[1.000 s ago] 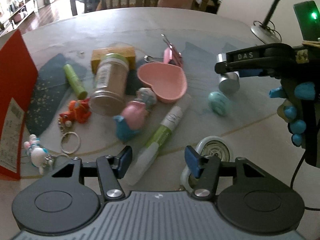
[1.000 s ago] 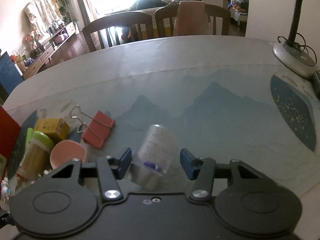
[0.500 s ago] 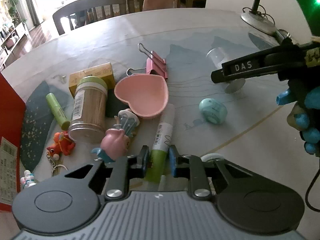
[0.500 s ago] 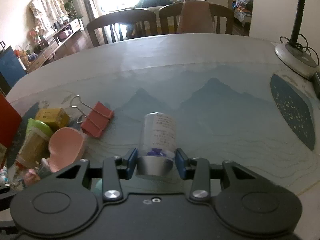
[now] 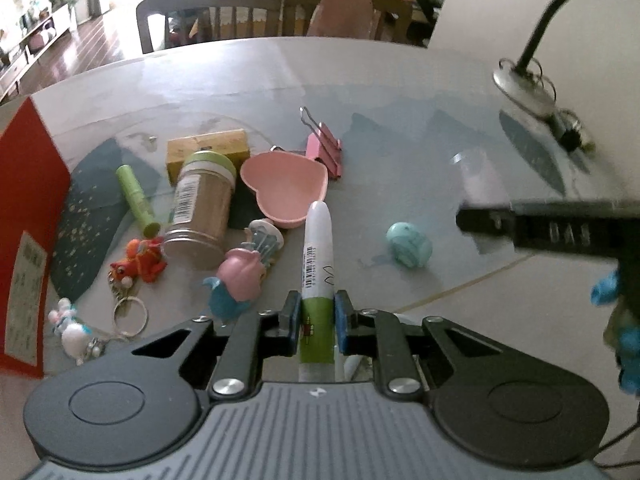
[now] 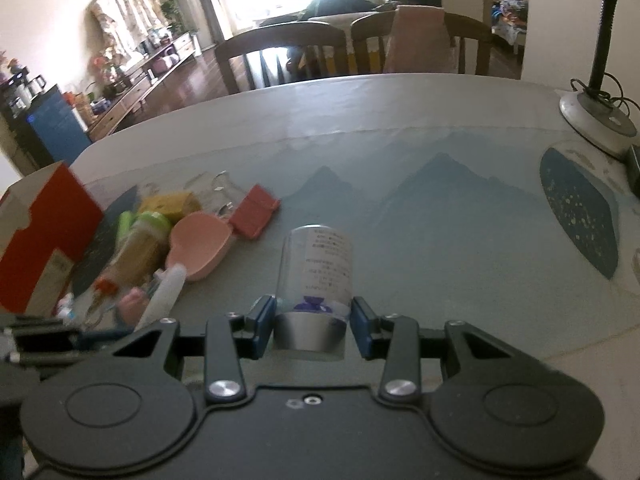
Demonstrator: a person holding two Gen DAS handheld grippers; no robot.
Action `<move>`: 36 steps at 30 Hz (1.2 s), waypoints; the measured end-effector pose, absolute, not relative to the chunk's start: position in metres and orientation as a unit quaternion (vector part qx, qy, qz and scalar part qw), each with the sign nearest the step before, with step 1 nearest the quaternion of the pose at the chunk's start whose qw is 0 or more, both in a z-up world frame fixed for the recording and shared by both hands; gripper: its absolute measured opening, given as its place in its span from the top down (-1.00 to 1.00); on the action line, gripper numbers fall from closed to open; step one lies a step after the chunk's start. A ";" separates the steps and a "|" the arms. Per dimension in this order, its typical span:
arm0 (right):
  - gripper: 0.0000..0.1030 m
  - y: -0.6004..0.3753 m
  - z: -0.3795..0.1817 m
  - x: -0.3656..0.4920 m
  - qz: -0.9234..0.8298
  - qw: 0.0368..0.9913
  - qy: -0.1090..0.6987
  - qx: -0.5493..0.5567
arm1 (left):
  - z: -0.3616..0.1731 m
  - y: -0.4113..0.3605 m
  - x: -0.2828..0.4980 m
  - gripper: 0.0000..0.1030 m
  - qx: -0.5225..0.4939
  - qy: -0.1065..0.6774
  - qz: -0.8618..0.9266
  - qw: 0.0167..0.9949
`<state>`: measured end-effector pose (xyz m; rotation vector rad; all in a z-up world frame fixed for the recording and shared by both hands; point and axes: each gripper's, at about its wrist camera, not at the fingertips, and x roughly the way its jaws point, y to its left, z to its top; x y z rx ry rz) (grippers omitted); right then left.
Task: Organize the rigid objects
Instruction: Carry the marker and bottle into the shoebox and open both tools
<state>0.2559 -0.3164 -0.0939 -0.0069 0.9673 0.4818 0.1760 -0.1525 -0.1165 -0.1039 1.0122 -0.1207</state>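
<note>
My left gripper (image 5: pixel 317 316) is shut on a white and green glue tube (image 5: pixel 319 256) and holds it tip forward above the table. My right gripper (image 6: pixel 313 322) is shut on a clear bottle with a silver cap (image 6: pixel 316 280), lifted off the table. The right gripper shows at the right of the left wrist view (image 5: pixel 560 230), blurred. A pile of small objects lies on the table: a pink heart dish (image 5: pixel 286 186), a toothpick jar (image 5: pixel 200 210), a pink binder clip (image 5: pixel 324 152), a yellow box (image 5: pixel 208 150), a teal ball (image 5: pixel 409 244).
A red box (image 5: pixel 24 216) stands at the left. A green lip balm (image 5: pixel 135 196), a pink figurine (image 5: pixel 240 276), an orange keychain (image 5: pixel 140 262) and a white charm (image 5: pixel 72 332) lie near the front left. A lamp base (image 6: pixel 596 120) stands at the far right. Chairs stand behind the table.
My left gripper has lifted the glue tube off the table and tipped it forward. My right gripper has raised the clear bottle and moved right, away from the pile.
</note>
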 end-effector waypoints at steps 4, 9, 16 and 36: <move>0.22 -0.310 -0.081 0.242 0.250 0.854 0.456 -0.013 | -0.105 -0.145 0.168 0.67 -0.079 0.482 -0.047 0.871; 0.22 -0.294 -0.062 0.224 0.284 0.847 0.448 -0.020 | -0.089 -0.131 0.155 0.67 -0.112 0.474 -0.032 0.873; 0.22 -0.266 -0.037 0.203 0.319 0.840 0.439 -0.027 | -0.064 -0.105 0.138 0.67 -0.136 0.451 -0.014 0.882; 0.22 -0.079 0.002 0.158 0.355 0.844 0.400 -0.049 | -0.015 0.072 0.105 0.67 -0.150 0.416 0.005 0.897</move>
